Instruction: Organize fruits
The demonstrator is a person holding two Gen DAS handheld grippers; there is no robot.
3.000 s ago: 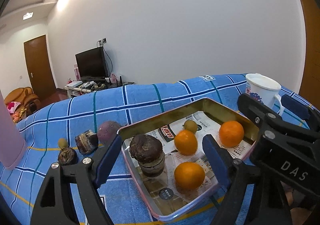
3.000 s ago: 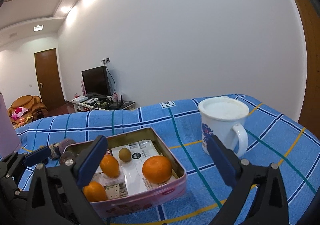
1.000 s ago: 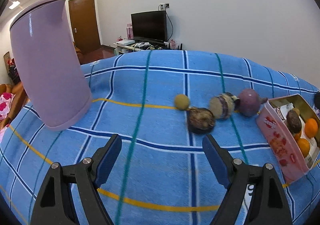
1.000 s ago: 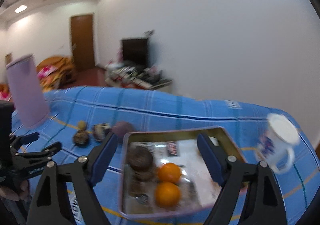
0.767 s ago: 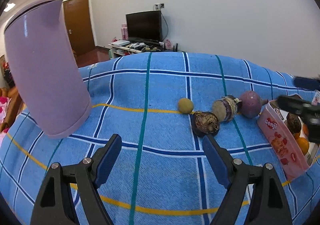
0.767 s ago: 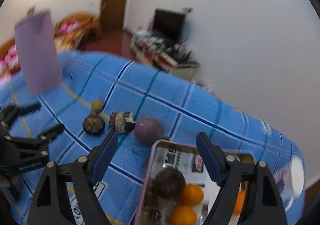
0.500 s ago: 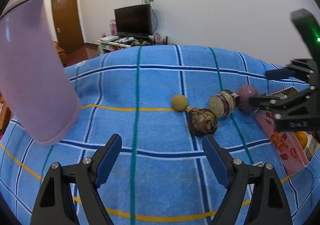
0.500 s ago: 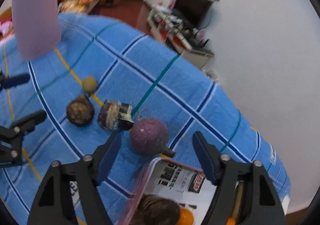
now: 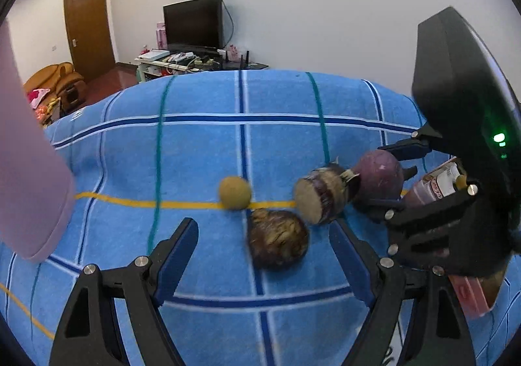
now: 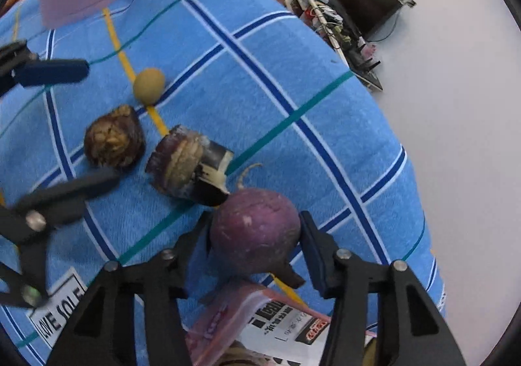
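On the blue checked cloth [image 9: 202, 144] lie several fruits in a row. A round purple fruit [image 10: 254, 229] sits between the fingers of my right gripper [image 10: 255, 230]. Its jaws are closing, and both pads meet the fruit's sides; the fruit still rests on the cloth. The left wrist view shows the same purple fruit [image 9: 377, 175] in that grip. My left gripper [image 9: 263, 229] is open with its jaws narrowing a little. A dark brown fruit [image 9: 276, 242] lies at its fingertips, untouched. Beside it are a cut purple-skinned piece [image 9: 322, 196] and a small yellow-green fruit [image 9: 234, 192].
The pink tin [image 10: 276, 320] lies just under my right gripper, close behind the purple fruit. A lilac jug [image 9: 29, 170] stands at the left edge of the cloth. Beyond the table are a TV stand, a door and a sofa.
My right gripper swung down from above the tin to the purple fruit and its jaws narrowed around it. My left gripper moved closer to the brown fruit.
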